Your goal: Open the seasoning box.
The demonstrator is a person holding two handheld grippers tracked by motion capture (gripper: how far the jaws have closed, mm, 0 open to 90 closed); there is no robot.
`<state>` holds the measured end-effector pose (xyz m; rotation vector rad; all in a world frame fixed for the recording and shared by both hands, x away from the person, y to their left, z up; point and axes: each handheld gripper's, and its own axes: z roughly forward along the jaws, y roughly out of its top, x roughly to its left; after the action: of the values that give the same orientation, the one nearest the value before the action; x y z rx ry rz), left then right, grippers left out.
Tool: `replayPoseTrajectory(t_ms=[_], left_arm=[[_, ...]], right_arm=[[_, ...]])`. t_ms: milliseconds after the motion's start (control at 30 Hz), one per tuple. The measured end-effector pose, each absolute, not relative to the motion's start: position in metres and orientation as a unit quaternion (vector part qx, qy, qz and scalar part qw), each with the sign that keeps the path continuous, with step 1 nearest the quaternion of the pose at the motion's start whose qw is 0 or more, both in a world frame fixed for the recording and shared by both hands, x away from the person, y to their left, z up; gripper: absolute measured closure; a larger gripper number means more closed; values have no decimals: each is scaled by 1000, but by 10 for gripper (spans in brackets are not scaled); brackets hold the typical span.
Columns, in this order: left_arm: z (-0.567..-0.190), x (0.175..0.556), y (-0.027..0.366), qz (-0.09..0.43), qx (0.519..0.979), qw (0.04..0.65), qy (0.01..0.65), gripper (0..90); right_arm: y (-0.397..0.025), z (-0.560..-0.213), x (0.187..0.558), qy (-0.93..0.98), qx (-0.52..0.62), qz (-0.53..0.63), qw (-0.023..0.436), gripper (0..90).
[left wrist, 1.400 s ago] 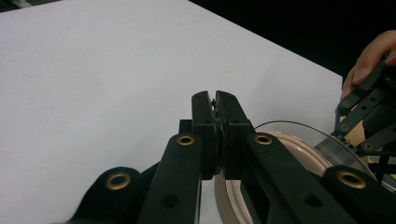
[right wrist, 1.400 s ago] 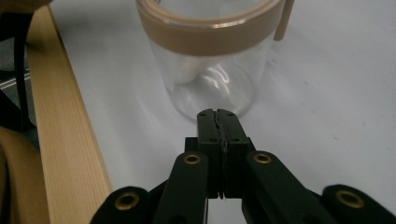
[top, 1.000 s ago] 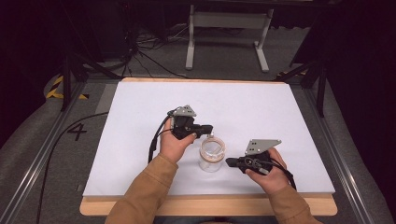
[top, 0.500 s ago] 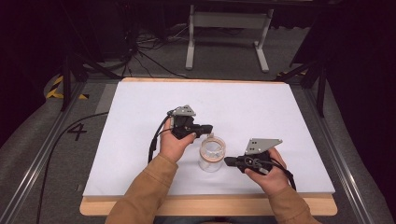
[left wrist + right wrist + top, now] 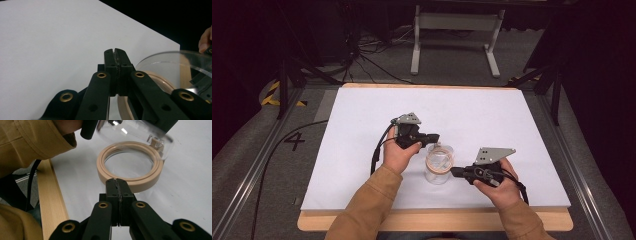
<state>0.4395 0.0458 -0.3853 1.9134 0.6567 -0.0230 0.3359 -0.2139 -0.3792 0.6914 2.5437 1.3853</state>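
A clear glass jar (image 5: 438,165) with a beige seal ring (image 5: 130,163) stands on the white table top (image 5: 362,130), near the front middle. Its clear lid (image 5: 135,130) is tilted up over the ring. My left gripper (image 5: 432,137) is at the jar's far left side, shut with nothing between its jaws, and its tip (image 5: 115,53) sits just beside the lid (image 5: 175,65). My right gripper (image 5: 455,171) points at the jar from the right. It is shut and empty, with its tip (image 5: 116,182) just short of the ring.
The table's wooden front edge (image 5: 437,220) runs below both forearms in tan sleeves (image 5: 367,205). A black cable (image 5: 377,150) trails from the left gripper. A metal stand (image 5: 457,30) and cables lie on the floor beyond the table.
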Motion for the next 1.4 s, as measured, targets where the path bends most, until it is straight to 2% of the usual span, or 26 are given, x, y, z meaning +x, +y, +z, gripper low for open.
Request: replayPoseTrajectory(t_ms=[600,933,1400], left_arm=[[-380,433,61,11,796,533,286,883],[-373,419,86,24,804,529,271,872],[-374,398,127,41,797,520,304,868]], right_arm=[[-211,-375,342,838,232,486,91,900],[-212,-364,350,831,217,502,98,900],[-207,-353,368,826,198,519,96,900]])
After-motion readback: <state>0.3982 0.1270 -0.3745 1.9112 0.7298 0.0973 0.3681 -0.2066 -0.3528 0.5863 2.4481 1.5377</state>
